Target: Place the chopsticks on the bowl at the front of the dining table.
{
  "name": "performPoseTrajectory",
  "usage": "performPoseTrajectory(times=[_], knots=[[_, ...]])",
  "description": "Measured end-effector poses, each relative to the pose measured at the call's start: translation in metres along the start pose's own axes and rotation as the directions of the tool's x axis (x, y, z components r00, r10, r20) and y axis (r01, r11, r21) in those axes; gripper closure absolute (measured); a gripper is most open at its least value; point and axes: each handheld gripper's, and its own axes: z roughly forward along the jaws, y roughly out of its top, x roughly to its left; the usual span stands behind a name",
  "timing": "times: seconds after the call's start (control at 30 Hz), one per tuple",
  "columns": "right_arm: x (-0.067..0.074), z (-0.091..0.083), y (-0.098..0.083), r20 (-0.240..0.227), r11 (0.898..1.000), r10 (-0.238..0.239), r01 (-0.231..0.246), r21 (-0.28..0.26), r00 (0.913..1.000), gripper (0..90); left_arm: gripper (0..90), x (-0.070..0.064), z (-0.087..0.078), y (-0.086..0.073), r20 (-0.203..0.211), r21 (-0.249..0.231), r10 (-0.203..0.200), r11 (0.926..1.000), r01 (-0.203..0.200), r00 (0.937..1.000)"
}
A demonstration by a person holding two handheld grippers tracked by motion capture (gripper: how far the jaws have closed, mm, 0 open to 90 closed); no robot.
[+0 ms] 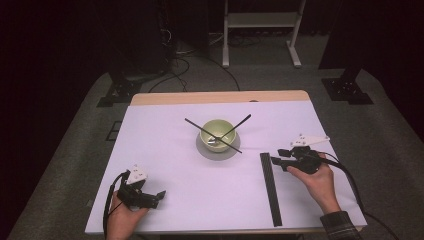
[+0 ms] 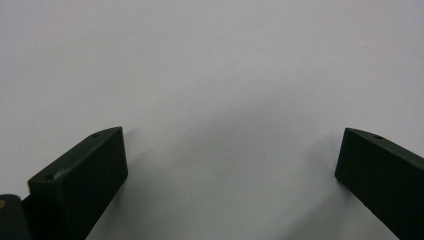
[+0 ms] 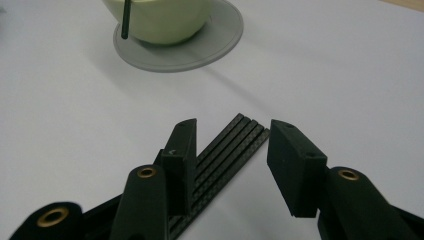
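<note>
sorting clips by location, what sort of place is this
Probably a lab or studio recording bench, not a home: a table under a plain white sheet, black curtains behind, loose cables on the grey carpet floor, and a white metal stand.

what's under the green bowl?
A grey saucer sits under the green bowl; its rim shows all round. The saucer's centre is covered by the bowl.

Black right gripper (image 3: pixel 230 150) with brass screws (grey plate on top), plaid sleeve (image 1: pixel 340 223).
</note>
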Motion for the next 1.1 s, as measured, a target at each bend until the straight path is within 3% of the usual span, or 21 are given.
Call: performPoseTrajectory(times=[0.7, 1.1], knots=[[0.011, 0.000, -0.043, -0.005, 0.999, 0.010, -0.010, 0.043, 0.9999, 45.7, 0.0, 0.000, 0.000, 0.000, 0.000, 0.000, 0.000, 1.0000, 0.000, 1.0000], [0.019, 0.009, -0.050, -0.010, 0.997, -0.001, 0.002, 0.074, 0.9999, 43.6, 0.0, 0.000, 0.000, 0.000, 0.000, 0.001, 0.001, 1.0000, -0.001, 1.0000]])
